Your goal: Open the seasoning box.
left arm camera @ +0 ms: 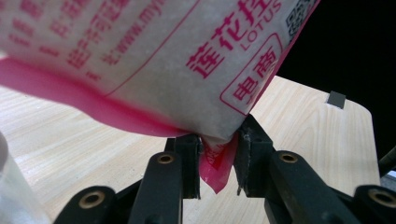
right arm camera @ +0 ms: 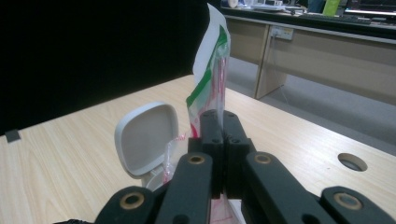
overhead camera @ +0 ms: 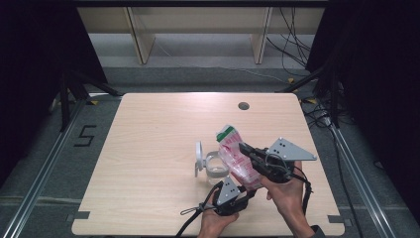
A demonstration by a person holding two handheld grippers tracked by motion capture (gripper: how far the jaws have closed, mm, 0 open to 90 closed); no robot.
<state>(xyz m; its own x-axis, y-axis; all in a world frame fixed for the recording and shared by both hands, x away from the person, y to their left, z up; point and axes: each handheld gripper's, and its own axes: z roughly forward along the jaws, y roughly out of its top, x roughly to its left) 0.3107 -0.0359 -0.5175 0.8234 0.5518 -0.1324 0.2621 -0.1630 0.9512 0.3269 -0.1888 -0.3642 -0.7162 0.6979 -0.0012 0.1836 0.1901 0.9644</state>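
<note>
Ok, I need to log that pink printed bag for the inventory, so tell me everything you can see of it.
The bag is a thin plastic pouch, whitish with pink print, a pink edge and a green-and-white top strip. It is held up off the table, tilted. The right hand-held gripper is shut on its upper part, and the left hand-held gripper pinches its bottom corner. A clear container with an open white lid sits just beside it.
</note>
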